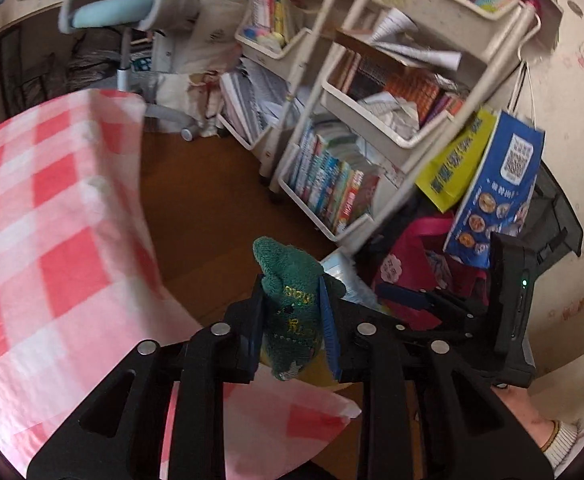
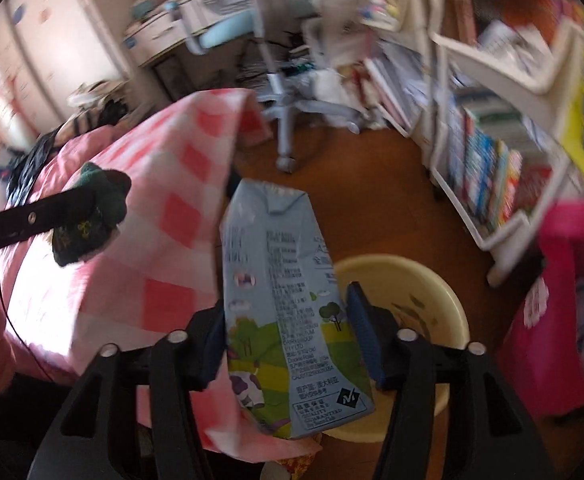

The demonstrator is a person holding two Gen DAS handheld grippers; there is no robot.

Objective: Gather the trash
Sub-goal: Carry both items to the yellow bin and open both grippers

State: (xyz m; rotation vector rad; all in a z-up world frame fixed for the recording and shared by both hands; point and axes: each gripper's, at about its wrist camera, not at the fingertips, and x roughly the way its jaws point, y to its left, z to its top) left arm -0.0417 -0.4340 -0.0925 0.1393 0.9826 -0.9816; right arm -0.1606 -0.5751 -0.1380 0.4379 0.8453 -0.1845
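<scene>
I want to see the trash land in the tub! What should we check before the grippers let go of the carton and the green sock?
1. Yellow basin under the milk carton: ok, it sits right behind and below.
2. Right gripper gripping the carton: cannot tell, a gap shows at the right finger.
3. Left gripper pinching the green sock: ok.
4. Sock over the basin: not ok, it hangs over the checked blanket.
5. Basin has room: ok, only small scraps inside.

Daylight glares off the pink checked bedcover point(image 2: 104, 280); bookshelves point(image 2: 492, 120) smear with motion blur, fisheye edges bend into dark corners
</scene>
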